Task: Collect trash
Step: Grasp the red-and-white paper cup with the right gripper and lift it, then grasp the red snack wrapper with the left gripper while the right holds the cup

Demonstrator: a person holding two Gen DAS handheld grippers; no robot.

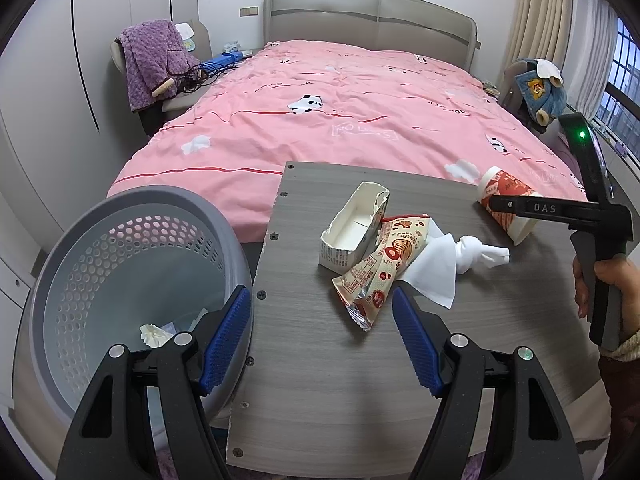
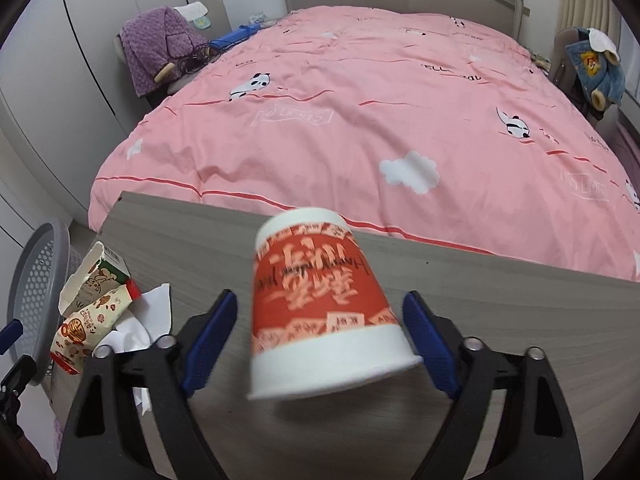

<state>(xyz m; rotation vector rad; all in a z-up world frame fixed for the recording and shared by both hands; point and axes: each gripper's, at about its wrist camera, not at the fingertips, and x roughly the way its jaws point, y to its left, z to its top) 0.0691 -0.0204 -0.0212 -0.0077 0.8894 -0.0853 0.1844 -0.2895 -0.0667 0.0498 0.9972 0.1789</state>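
Observation:
A red and white paper cup (image 2: 320,304) lies on its side on the grey table (image 2: 520,312), blurred, between the open fingers of my right gripper (image 2: 322,338); the pads do not touch it. It also shows in the left wrist view (image 1: 505,205), partly behind the right gripper's finger. My left gripper (image 1: 322,336) is open and empty over the table's left edge. Ahead of it lie a snack wrapper (image 1: 376,270), an open white carton (image 1: 354,228) and a crumpled white tissue (image 1: 452,260). A grey perforated trash basket (image 1: 132,280) stands left of the table with crumpled paper (image 1: 154,334) inside.
A bed with a pink panda quilt (image 1: 340,112) lies just beyond the table. A chair with a purple blanket (image 1: 154,60) stands at its left, a chair with a blue jacket (image 1: 540,88) at its right. White wardrobes line the left wall.

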